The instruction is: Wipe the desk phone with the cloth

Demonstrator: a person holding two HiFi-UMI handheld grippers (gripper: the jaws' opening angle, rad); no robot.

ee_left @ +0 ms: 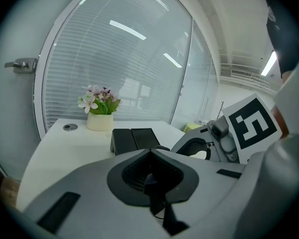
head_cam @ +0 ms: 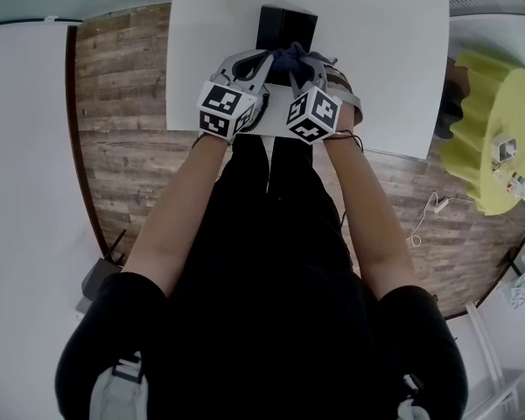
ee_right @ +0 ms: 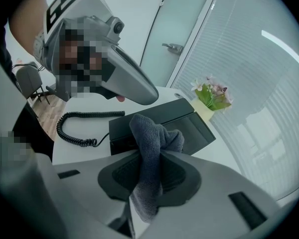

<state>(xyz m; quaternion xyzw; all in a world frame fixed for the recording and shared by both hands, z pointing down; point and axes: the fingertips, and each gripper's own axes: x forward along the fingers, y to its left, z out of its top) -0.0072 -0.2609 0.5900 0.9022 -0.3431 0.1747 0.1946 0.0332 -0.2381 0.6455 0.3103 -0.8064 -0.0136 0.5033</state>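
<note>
Right claw (ee_right: pixel 150 166): jaws clamped on a grey cloth (ee_right: pixel 145 131). A folded bunch stands up above the jaws and a tail hangs below them. Just past the cloth is the desk phone (ee_right: pixel 192 126), black, lying on the white desk (ee_right: pixel 84 156), with its coiled cord (ee_right: pixel 74 131) trailing off to one side. The cloth looks close to the phone's near edge; whether it touches cannot be told.

Left claw (ee_left: pixel 150 176): jaws drawn together. A small dark scrap shows at the seam and cannot be identified. It hovers beside the right claw, pointed at the phone. A pot of flowers (ee_left: pixel 99 112) stands further back on the desk.

Head view: both claws sit side by side at the phone's near end, cloth between them.

Judged step: cloth in grip and brought to the phone, wiping at or near its start. The next move calls for pressing the cloth bunch onto the phone's top face and sweeping across it, keeping off the cord.
</note>
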